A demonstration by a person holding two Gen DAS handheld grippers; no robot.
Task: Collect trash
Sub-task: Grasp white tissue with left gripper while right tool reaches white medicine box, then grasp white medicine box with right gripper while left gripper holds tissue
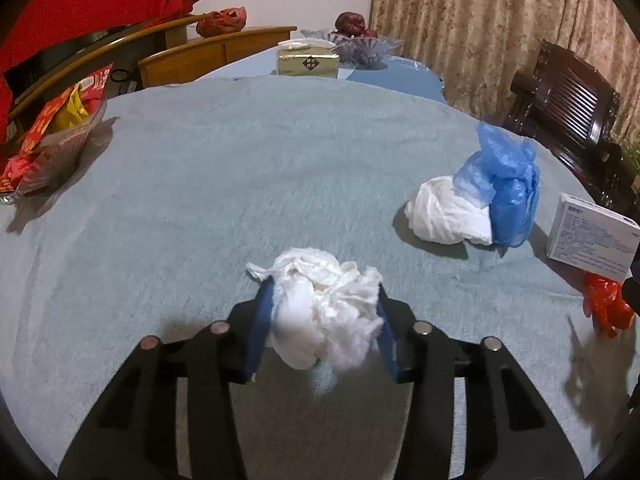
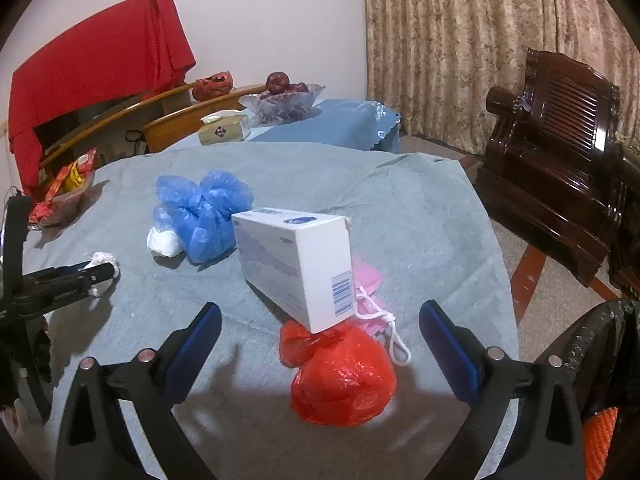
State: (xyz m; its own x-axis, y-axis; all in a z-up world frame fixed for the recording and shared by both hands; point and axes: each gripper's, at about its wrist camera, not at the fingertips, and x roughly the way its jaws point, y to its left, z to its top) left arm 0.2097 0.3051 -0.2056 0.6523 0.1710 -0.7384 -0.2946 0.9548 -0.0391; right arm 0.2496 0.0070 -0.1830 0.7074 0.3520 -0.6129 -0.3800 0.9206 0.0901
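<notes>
Left wrist view has the left gripper (image 1: 324,312) clamped on a crumpled white tissue wad (image 1: 326,308), pads squeezing both sides, so it's probably ready to lift off the counter (image 1: 208,184). Ahead and right of it sit another white wad (image 1: 448,212) and a blue plastic bag (image 1: 504,184). Right gripper (image 2: 320,344) hangs wide open around a red bag (image 2: 344,380), under the white box (image 2: 296,260), likely lining up the next pick.

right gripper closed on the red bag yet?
No. The right gripper has its fingers spread wide to either side of the red bag, touching nothing.
</notes>
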